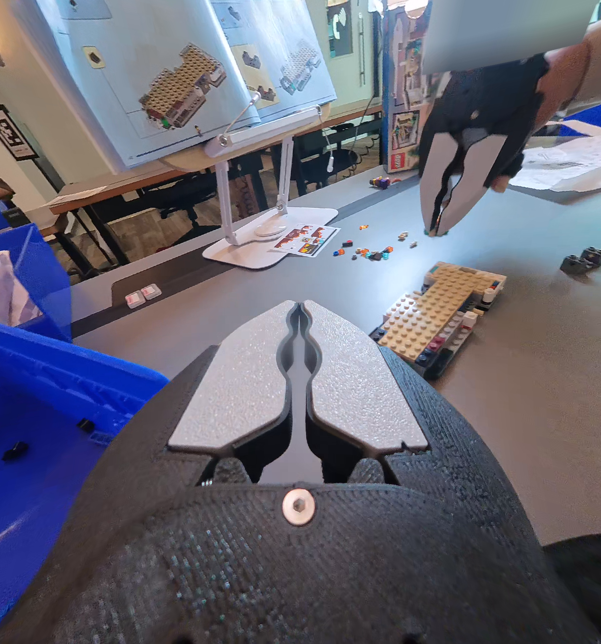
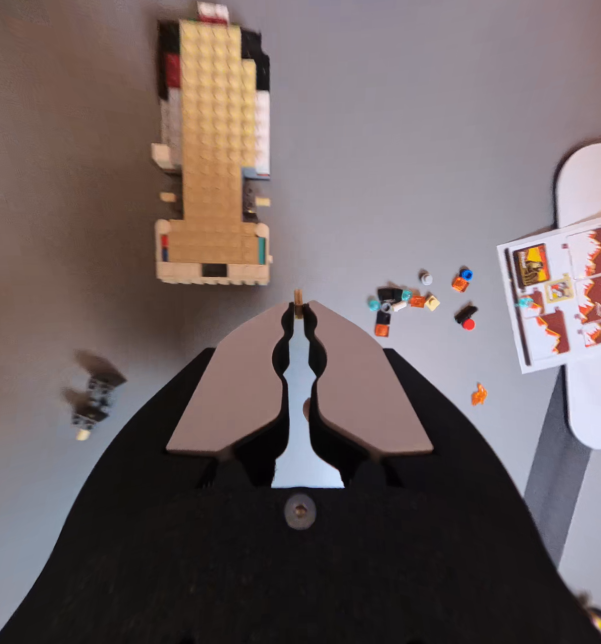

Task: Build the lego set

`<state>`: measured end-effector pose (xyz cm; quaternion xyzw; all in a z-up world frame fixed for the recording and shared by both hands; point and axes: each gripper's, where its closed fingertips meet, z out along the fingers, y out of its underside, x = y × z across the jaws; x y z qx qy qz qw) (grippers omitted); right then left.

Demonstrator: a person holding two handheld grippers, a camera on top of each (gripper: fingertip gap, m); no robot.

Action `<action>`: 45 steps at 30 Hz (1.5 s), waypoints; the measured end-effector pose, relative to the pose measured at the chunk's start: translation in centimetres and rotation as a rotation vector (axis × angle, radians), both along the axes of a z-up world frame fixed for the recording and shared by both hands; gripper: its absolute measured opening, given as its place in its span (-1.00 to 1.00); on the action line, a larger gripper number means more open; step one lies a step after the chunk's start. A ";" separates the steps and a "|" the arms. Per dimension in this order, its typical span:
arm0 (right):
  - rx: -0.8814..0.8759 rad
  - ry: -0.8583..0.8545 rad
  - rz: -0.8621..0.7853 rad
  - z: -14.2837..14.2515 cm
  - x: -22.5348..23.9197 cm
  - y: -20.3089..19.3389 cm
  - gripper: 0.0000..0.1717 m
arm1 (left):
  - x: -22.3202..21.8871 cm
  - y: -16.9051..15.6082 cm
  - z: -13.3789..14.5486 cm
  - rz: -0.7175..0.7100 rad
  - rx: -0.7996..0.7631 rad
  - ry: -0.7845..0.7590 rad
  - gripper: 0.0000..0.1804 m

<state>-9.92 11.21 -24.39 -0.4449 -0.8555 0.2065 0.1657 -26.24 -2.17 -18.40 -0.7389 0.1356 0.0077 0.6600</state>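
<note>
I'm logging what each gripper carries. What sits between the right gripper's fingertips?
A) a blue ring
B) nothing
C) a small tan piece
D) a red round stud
C: the right wrist view shows a small tan piece pinched at the tips of the right gripper; the red stud and blue ring lie on the table.

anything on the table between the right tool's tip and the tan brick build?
Nothing: bare grey table between the right tool, pinching a small tan piece, and the build, per the right wrist view.
</note>
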 end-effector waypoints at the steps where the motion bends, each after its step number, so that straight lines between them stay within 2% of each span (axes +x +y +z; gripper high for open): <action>1: -0.006 0.049 -0.028 1.0 0.7 -0.8 -0.94 | 0.5 0.0 0.0 -0.018 -0.002 0.001 -1.00; 6: -0.180 0.371 -0.210 5.8 3.8 -6.1 -0.94 | 4.9 0.3 0.3 -0.210 -0.025 -0.050 -0.99; 10: -0.391 0.613 -0.402 7.6 6.2 -8.9 -0.94 | 10.4 0.7 1.0 -0.420 -0.081 -0.116 -0.87; 15: -0.707 0.874 -0.584 11.2 8.5 -10.0 -0.94 | 18.1 1.7 3.7 -0.595 -0.036 0.068 -0.80; 19: -1.011 1.009 -0.625 15.0 10.1 -10.4 -0.94 | 24.2 2.6 6.0 -0.663 0.100 0.228 -0.79; 22: -1.107 1.030 -0.612 15.6 10.9 -11.0 -0.94 | 27.0 2.6 7.1 -0.666 0.195 0.309 -0.78; 25: -1.159 1.036 -0.603 15.2 11.3 -11.4 -0.94 | 28.1 2.4 7.3 -0.672 0.226 0.333 -0.77; 33: -1.274 0.986 -0.586 14.3 10.2 -11.6 -0.94 | 27.7 2.1 7.6 -0.593 0.343 0.453 -0.83; 45: -1.306 0.926 -0.617 12.6 8.8 -11.5 -0.94 | 26.3 2.4 6.0 -0.554 0.337 0.483 -0.87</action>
